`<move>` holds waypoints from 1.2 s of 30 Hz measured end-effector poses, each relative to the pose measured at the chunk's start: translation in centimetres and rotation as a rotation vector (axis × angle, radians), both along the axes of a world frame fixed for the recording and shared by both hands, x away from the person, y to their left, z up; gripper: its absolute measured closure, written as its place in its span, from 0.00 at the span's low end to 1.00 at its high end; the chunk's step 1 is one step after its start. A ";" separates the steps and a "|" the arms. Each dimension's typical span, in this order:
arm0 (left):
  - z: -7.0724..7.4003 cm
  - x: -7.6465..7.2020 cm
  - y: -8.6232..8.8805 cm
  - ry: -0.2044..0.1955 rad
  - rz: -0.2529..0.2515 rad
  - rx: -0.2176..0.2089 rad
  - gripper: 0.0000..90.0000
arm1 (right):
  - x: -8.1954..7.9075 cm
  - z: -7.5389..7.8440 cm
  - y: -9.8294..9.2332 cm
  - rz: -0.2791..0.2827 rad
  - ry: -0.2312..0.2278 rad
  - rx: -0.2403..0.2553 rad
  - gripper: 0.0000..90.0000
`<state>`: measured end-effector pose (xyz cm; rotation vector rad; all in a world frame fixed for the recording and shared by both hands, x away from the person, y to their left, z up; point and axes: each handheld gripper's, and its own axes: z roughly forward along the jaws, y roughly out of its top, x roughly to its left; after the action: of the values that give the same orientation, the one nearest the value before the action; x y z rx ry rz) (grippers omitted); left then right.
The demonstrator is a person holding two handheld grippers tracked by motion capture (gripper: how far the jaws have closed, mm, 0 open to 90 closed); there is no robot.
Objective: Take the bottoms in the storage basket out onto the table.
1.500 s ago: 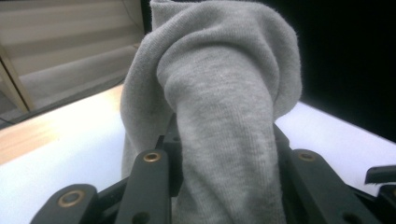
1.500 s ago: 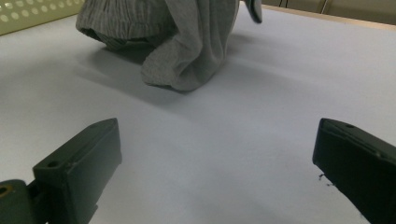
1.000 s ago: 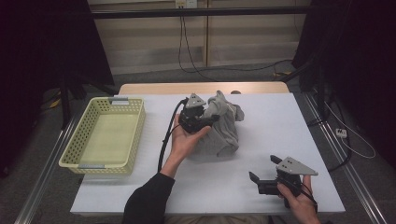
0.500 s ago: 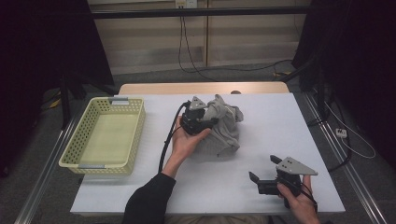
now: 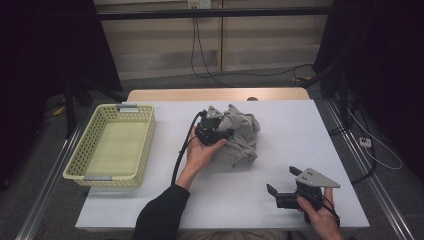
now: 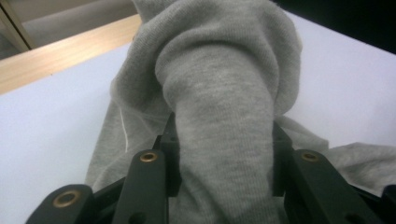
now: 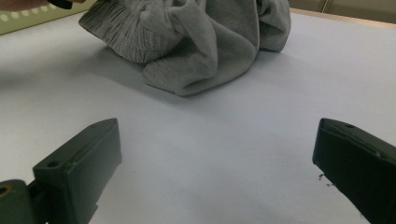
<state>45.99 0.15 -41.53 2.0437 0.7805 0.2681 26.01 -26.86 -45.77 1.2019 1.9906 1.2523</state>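
The left gripper (image 5: 220,131) is pinching a thick fold of the grey sweater (image 6: 224,107) (crumpled mid-table), while the right gripper (image 7: 217,175) is hovering wide open, touching nothing.

yellow basket (image 5: 111,146) | left end of white table (image 5: 300,145) (open-weave walls) | cables (image 5: 200,45) on floor beyond

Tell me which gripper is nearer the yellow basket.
Left. The left gripper grips the grey garment mid-table, just right of the yellow basket; the right gripper sits open at the table's near right.
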 end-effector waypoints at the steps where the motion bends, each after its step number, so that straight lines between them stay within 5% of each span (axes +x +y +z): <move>1: -0.1 0.1 0.0 -0.002 0.000 0.005 0.69 | 0.0 0.0 0.0 0.000 0.000 0.000 0.01; 7: -1.0 0.5 -0.4 0.025 0.005 0.013 0.69 | 0.0 0.0 0.0 0.001 -0.001 0.001 0.02; 25: -2.9 1.2 -1.9 0.009 -0.021 0.105 0.63 | 0.1 -0.1 -0.2 0.000 0.002 0.007 0.01; 36: -4.2 2.2 -2.0 0.030 0.001 0.063 0.54 | 0.2 -0.2 -0.3 0.001 0.009 0.019 0.01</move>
<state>48.19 -1.89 -45.73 2.1114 0.8007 0.2660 26.21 -27.18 -45.97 1.2173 1.9901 1.2711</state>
